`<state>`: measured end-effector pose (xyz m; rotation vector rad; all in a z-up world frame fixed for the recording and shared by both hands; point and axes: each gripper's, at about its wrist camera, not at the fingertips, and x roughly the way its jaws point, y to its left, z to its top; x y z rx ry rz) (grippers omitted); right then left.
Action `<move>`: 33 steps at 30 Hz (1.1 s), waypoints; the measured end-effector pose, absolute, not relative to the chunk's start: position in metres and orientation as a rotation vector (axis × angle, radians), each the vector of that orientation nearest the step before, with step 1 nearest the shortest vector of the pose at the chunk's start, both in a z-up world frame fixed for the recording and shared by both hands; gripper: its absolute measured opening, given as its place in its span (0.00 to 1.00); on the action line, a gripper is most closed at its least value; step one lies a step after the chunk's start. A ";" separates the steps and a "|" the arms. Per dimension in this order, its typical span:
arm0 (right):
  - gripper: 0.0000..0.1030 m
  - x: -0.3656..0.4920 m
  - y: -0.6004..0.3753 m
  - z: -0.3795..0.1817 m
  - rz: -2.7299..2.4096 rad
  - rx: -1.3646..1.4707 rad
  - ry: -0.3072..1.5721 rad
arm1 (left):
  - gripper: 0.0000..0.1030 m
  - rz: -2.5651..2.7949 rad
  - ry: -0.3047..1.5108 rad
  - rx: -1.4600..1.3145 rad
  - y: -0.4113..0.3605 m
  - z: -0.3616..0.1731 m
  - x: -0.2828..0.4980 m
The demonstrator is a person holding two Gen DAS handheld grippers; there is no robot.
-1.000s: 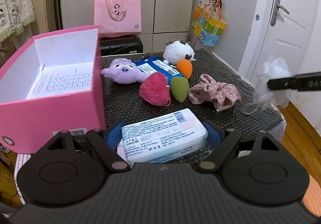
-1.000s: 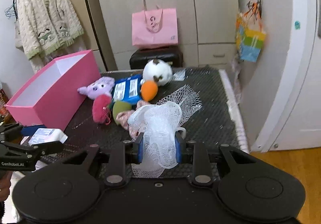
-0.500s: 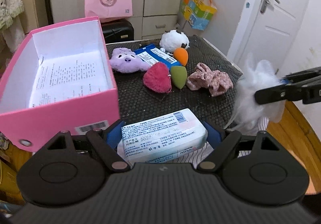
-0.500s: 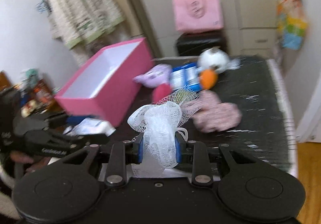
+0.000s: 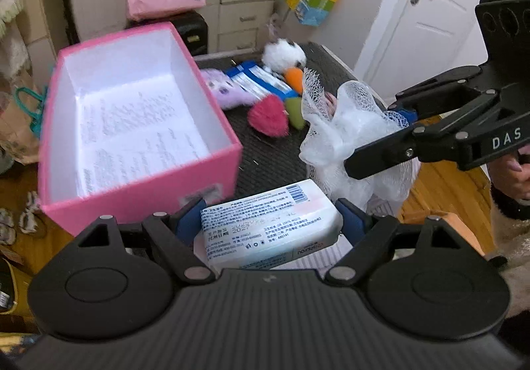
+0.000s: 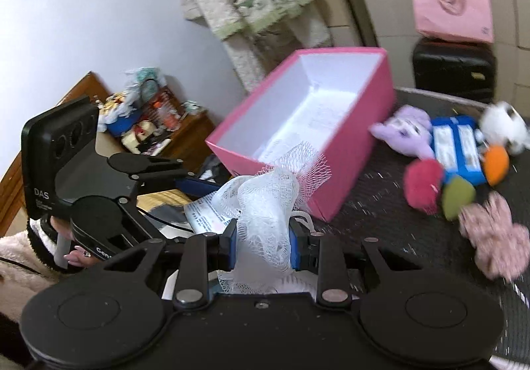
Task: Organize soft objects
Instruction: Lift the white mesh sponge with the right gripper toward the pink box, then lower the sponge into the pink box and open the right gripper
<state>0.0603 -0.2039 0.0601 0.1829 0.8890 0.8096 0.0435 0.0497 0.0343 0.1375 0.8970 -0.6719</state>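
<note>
1. The left gripper (image 5: 270, 224), at the lower centre of the left wrist view, has its blue-padded jaws closed against the two ends of a white rectangular plastic-wrapped tissue pack (image 5: 268, 232) printed with text and a barcode.
2. The right gripper (image 6: 263, 245), at the lower centre of the right wrist view, pinches a white mesh bath puff (image 6: 265, 214) between its blue pads; loose netting fans out above and below the jaws.
3. In the left wrist view the puff (image 5: 344, 134) hangs at centre right, just above the tissue pack.
4. An open pink cardboard box (image 5: 228, 157) with a white interior sits at left centre of that view, a printed paper sheet (image 5: 139, 134) lying on its floor.
5. On the dark textured tabletop (image 6: 391, 217), right side of the right wrist view, lie a purple plush toy (image 6: 405, 134), a blue packet (image 6: 458, 146), a white fluffy plush (image 6: 503, 126), an orange sponge (image 6: 495, 164), a green sponge (image 6: 457, 197), a magenta fuzzy pom (image 6: 424, 187) and a pink floral fabric scrunchie (image 6: 493, 234).
</note>
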 end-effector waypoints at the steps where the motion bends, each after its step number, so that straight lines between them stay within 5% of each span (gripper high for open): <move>1: 0.33 0.064 -0.199 0.066 0.819 0.175 0.875 | 0.81 -0.663 0.883 0.136 0.054 0.040 0.046; 13: 0.33 0.139 -0.166 0.116 0.836 0.140 0.663 | 0.82 -0.523 0.672 -0.001 0.096 0.075 0.127; 26: 0.33 0.283 -0.137 0.049 0.808 0.071 0.722 | 0.82 -0.216 0.859 -0.192 0.106 -0.003 0.285; 33: 0.33 0.306 -0.118 0.017 0.725 -0.153 0.794 | 0.82 -0.134 0.913 -0.078 0.083 -0.032 0.316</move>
